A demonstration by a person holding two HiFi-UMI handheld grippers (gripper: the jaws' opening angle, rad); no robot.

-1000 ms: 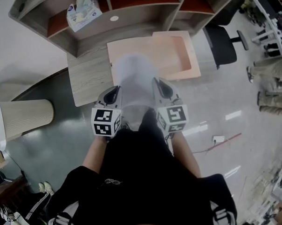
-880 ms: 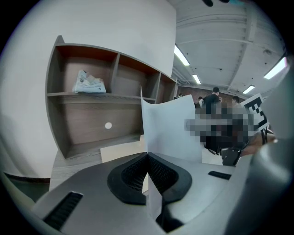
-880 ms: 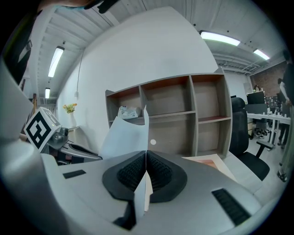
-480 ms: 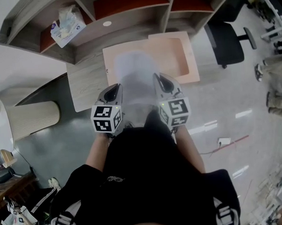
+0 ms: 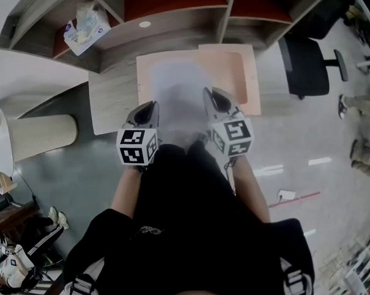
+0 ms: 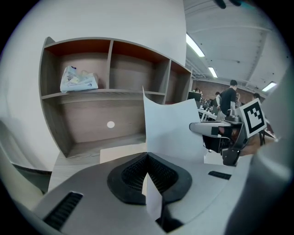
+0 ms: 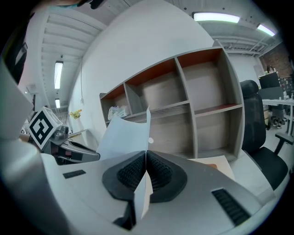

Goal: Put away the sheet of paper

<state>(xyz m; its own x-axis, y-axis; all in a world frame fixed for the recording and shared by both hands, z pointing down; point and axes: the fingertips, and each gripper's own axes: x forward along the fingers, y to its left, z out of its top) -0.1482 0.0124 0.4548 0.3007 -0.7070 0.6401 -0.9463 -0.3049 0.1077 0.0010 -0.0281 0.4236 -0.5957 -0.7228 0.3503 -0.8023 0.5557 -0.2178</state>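
matt smooth white sheet of paper (image 6: 172, 128), matt wood-grain shelf unit (image 7: 206, 92) at top, glossy floor (image 5: 307, 138) at right

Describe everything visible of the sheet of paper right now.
The sheet of paper is plain white, thin and blank on the faces shown. It is held, bowed, between the left tool and the right tool, each shut on one side edge. It hangs above the desk, facing the shelf unit; nothing else touches it.
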